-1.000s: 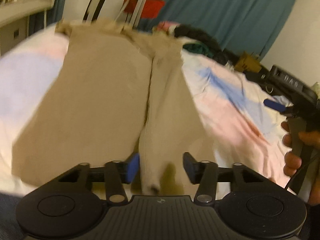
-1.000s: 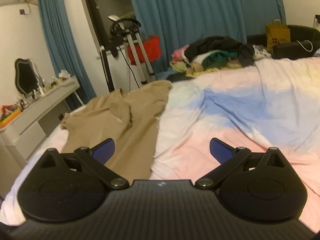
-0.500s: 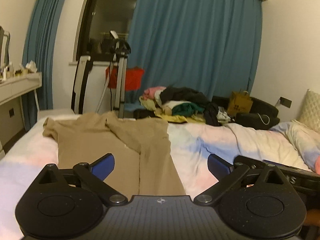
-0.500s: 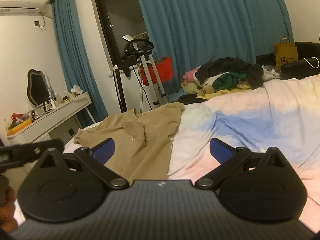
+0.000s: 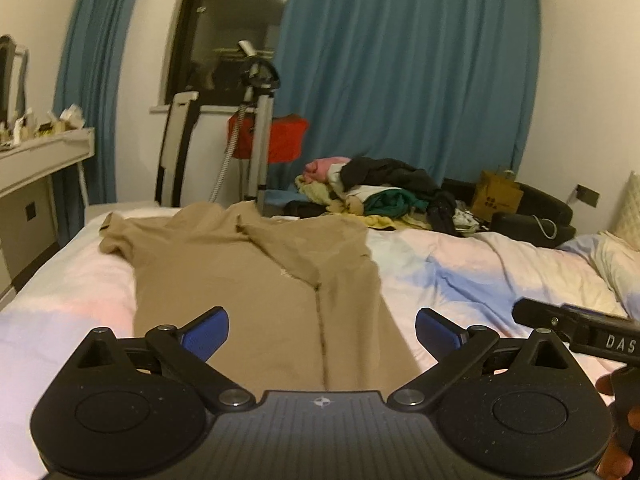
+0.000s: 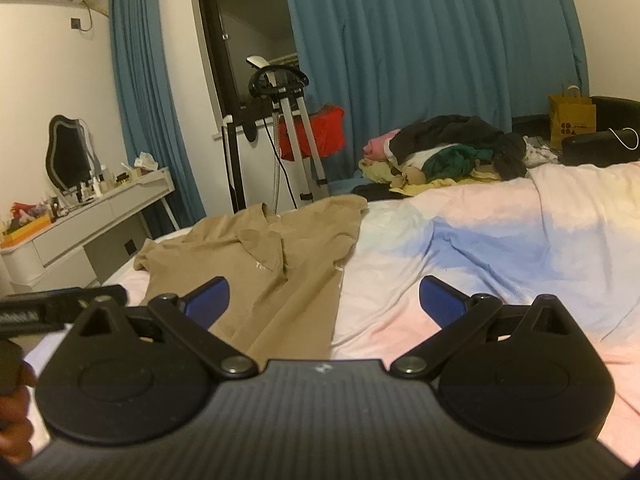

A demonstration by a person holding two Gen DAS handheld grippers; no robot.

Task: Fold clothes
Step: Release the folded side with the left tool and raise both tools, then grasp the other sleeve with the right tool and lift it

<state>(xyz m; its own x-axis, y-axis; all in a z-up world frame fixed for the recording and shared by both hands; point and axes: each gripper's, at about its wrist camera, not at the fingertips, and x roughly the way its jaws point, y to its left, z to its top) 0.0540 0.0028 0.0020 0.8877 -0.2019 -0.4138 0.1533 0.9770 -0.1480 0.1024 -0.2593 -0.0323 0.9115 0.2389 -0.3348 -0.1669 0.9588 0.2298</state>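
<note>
Shirt point(image 5: 256, 280) lies part-folded on bed point(image 5: 480, 272), untouched.

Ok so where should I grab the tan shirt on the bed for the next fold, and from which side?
Probably the short sleeve on the tan shirt, coming in from the left edge. The other side is already folded in over the middle, while this sleeve still sticks out flat on the bedspread. The open left tool is nearest.
</note>
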